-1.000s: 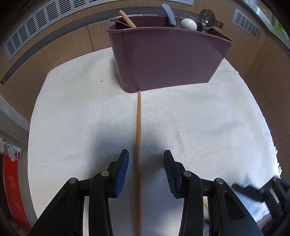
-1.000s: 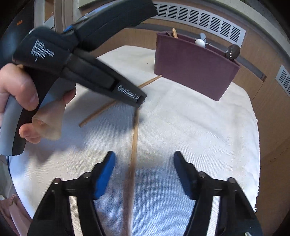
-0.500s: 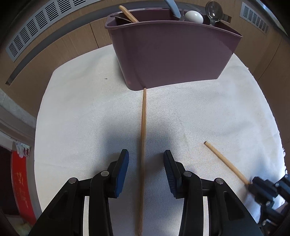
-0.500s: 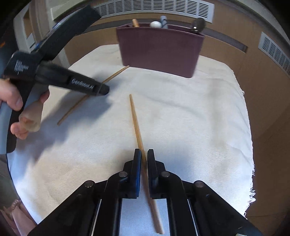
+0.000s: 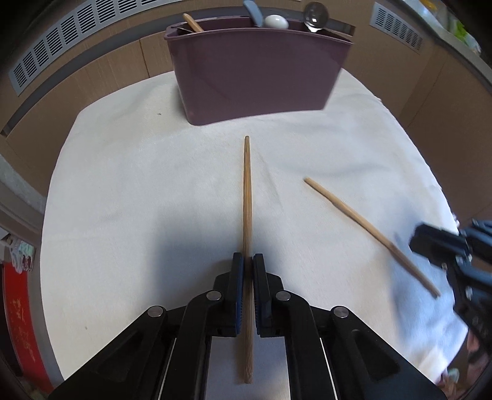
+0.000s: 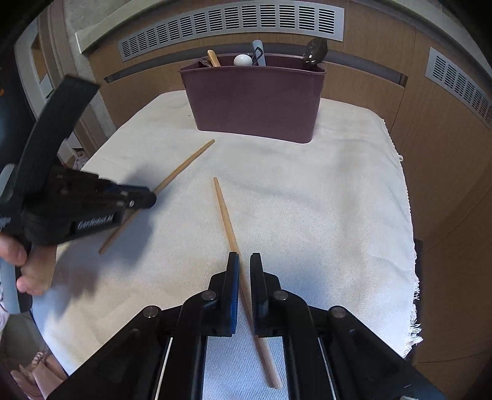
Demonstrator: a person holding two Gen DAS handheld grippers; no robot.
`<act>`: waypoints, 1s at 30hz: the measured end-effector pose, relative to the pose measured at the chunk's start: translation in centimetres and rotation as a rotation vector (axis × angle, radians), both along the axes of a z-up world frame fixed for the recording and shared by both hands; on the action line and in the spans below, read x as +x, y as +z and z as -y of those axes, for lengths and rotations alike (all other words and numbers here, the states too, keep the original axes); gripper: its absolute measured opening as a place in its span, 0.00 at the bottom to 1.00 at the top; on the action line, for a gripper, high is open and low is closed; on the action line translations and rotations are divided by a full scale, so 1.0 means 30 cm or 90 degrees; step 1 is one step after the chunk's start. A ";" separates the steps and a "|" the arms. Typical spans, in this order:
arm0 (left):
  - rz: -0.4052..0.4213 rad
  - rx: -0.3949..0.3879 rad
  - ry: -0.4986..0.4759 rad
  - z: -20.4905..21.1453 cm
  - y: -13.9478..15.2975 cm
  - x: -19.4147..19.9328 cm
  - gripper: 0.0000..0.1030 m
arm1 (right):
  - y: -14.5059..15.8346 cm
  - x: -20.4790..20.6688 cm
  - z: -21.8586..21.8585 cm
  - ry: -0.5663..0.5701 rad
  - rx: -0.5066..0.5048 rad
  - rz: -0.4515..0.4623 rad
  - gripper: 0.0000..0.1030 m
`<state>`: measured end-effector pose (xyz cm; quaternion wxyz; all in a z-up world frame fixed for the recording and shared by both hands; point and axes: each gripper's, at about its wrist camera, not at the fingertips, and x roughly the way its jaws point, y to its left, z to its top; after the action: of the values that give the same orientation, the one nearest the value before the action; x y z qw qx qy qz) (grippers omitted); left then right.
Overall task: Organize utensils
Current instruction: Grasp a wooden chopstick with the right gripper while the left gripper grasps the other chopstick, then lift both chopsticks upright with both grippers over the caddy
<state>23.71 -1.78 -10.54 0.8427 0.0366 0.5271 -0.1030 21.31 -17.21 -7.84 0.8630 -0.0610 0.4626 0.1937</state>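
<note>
Now gripping a chopstick apiece: left gripper (image 5: 248,261) clamped on the left chopstick (image 5: 247,197), right gripper (image 6: 244,261) on the right chopstick (image 6: 226,215). Both sticks pointing away, tips toward the caddy (image 6: 255,101) standing far ahead, centre. Left tip seemingly nearer it.

A plum-purple utensil bin (image 5: 258,77) stands at upper centre on a cream woven cloth (image 5: 138,184). Two chopsticks (image 5: 247,215) (image 5: 363,224) are light tan wood. The left tool (image 5: 247,261) and right tool (image 6: 244,261) are black with blue pads (image 5: 240,277). In the bin show a white ball (image 5: 276,21), a grey-blue handle (image 5: 252,10) and a shiny silver spoon (image 5: 315,14). Wood-brown panels (image 6: 436,129) carry grey slatted vents (image 6: 230,21).
</note>
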 end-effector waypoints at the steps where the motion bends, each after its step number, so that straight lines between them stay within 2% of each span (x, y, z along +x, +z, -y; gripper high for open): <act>1: -0.004 -0.010 -0.003 -0.001 -0.001 -0.024 0.06 | 0.000 0.005 0.003 0.003 -0.001 0.000 0.06; 5: -0.022 -0.036 -0.011 -0.010 -0.002 -0.100 0.06 | -0.005 0.012 0.010 0.010 -0.002 -0.002 0.06; 14: -0.054 -0.051 -0.055 0.000 0.009 -0.239 0.06 | -0.041 0.023 0.001 0.043 0.010 -0.029 0.06; 18: -0.037 -0.019 -0.074 0.018 0.037 -0.233 0.08 | -0.045 0.047 -0.043 0.076 -0.009 -0.035 0.12; 20: -0.034 -0.011 -0.080 0.025 0.048 -0.223 0.08 | -0.048 0.073 -0.079 0.095 -0.031 -0.032 0.18; 23: -0.031 0.000 -0.088 0.024 0.060 -0.213 0.08 | -0.064 0.115 -0.115 0.101 -0.066 -0.036 0.19; 26: -0.032 0.011 -0.094 0.025 0.065 -0.219 0.09 | -0.079 0.149 -0.129 0.108 -0.069 -0.051 0.19; 28: -0.037 0.017 -0.100 0.019 0.065 -0.216 0.13 | -0.080 0.156 -0.133 0.112 -0.067 -0.054 0.17; 29: -0.039 0.020 -0.102 0.018 0.066 -0.214 0.15 | -0.078 0.155 -0.133 0.113 -0.069 -0.055 0.06; 30: -0.041 0.024 -0.105 0.022 0.066 -0.215 0.18 | -0.076 0.152 -0.131 0.113 -0.067 -0.057 0.05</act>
<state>17.26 -2.44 -8.57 0.8132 0.0923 0.5507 -0.1638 25.87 -13.28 -10.13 0.8165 -0.1386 0.5028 0.2477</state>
